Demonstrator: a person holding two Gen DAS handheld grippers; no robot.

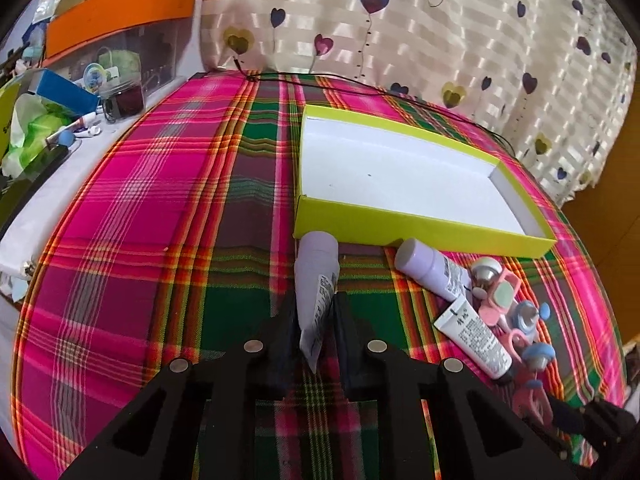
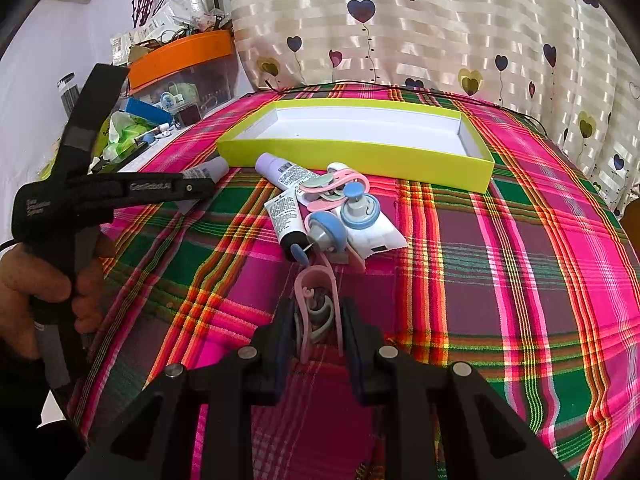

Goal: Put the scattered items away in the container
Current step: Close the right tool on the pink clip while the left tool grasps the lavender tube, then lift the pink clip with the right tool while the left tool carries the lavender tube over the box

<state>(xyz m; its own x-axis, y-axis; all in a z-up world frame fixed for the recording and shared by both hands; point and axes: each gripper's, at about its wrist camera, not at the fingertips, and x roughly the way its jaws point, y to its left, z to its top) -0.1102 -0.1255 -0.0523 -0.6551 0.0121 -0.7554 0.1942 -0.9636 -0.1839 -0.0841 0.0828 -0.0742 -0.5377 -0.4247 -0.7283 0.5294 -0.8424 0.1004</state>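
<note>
My left gripper is shut on a lilac tube, held just in front of the yellow-green box, whose white inside holds nothing. My right gripper is shut on a pink clip toy just above the plaid cloth. A pile lies before the box: a second lilac tube, a white tube with a black cap, a white sachet and pink and blue round clips. The left gripper with its tube also shows in the right wrist view.
The plaid cloth covers the table. A black cable runs behind the box by the heart curtain. A cluttered side shelf with an orange-lidded bin stands at the left. A hand holds the left tool.
</note>
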